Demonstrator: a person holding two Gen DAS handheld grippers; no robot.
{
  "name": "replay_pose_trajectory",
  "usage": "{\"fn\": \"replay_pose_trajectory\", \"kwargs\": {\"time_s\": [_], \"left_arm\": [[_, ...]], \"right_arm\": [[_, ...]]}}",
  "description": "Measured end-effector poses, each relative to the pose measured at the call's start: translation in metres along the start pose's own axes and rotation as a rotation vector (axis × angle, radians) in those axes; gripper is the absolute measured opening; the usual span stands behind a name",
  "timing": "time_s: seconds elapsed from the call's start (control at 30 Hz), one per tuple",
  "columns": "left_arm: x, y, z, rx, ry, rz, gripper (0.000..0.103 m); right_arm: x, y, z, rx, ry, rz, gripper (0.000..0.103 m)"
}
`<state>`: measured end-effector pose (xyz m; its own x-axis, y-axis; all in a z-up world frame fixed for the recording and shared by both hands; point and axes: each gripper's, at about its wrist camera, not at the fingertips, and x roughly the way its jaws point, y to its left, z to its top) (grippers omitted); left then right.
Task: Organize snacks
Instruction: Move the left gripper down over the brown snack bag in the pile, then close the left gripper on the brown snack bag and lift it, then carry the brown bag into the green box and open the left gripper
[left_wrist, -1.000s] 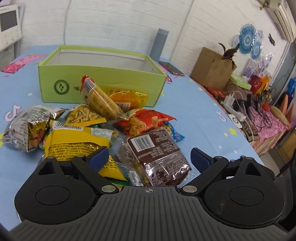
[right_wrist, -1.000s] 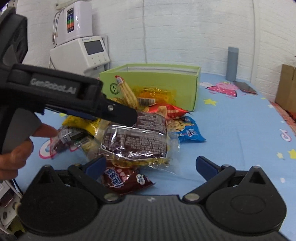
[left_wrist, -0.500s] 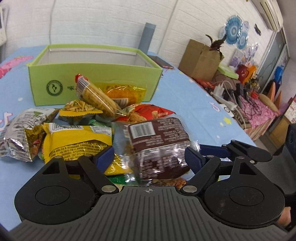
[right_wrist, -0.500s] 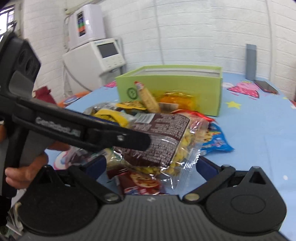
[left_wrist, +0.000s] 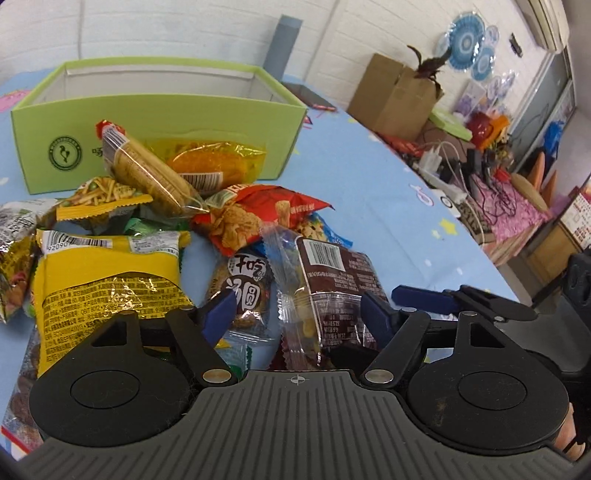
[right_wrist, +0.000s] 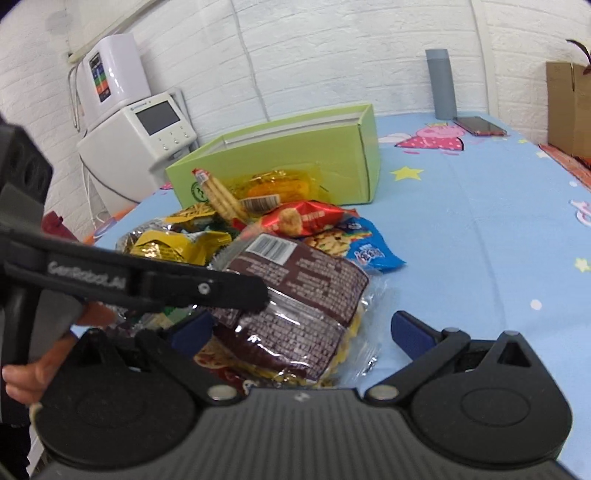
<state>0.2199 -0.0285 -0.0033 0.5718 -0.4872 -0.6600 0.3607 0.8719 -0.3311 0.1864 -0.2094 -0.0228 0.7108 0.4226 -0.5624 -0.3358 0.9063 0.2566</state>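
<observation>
The brown snack packet (left_wrist: 332, 288) with a barcode at its far end lies tilted on top of the snack pile (left_wrist: 155, 221), near the front edge of the heap on the blue counter (left_wrist: 388, 192). The left claw (left_wrist: 299, 314) has its jaws closing around this packet: the packet sits between the blue pads, close against the right pad (left_wrist: 373, 317), while the left pad stands off it over a smaller round-printed packet (left_wrist: 247, 291); a firm pinch is not yet visible. In the right wrist view the left claw's black finger (right_wrist: 207, 288) lies across the packet's side. The right claw (right_wrist: 299, 332) is spread wide, the packet's near end between its pads, untouched. The green box (left_wrist: 155, 110) stands beyond the pile
</observation>
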Motion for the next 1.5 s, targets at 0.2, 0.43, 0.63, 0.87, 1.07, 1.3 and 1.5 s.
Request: {"fn": "replay_pose_trajectory", "kwargs": {"time_s": [0.2, 0.43, 0.63, 0.87, 1.07, 1.3, 1.5], "left_arm": [[-0.018, -0.012, 0.009, 0.041, -0.057, -0.025, 0.063], [0.02, -0.04, 0.008, 0.068, 0.068, -0.091, 0.056], [0.043, -0.059, 0.004, 0.092, 0.117, -0.113, 0.061], [0.056, -0.064, 0.003, 0.086, 0.151, -0.123, 0.062], [0.047, -0.073, 0.002, 0.126, 0.118, -0.124, 0.028], [0.017, -0.054, 0.038, 0.083, 0.03, -0.107, 0.028], [-0.016, -0.014, 0.121, 0.062, -0.128, 0.017, 0.029]], "right_arm": [[-0.021, -0.013, -0.013, 0.065, -0.036, -0.042, 0.102], [-0.025, -0.02, -0.02, 0.1, -0.026, -0.033, 0.102], [-0.055, -0.04, -0.03, 0.097, -0.028, -0.174, 0.102], [-0.045, -0.046, -0.032, 0.067, -0.04, -0.205, 0.102], [-0.04, -0.024, -0.03, 0.02, -0.031, -0.193, 0.083], [-0.036, -0.004, 0.01, -0.041, -0.087, -0.188, 0.081], [0.006, 0.022, 0.109, -0.174, -0.165, -0.111, 0.081]]}}
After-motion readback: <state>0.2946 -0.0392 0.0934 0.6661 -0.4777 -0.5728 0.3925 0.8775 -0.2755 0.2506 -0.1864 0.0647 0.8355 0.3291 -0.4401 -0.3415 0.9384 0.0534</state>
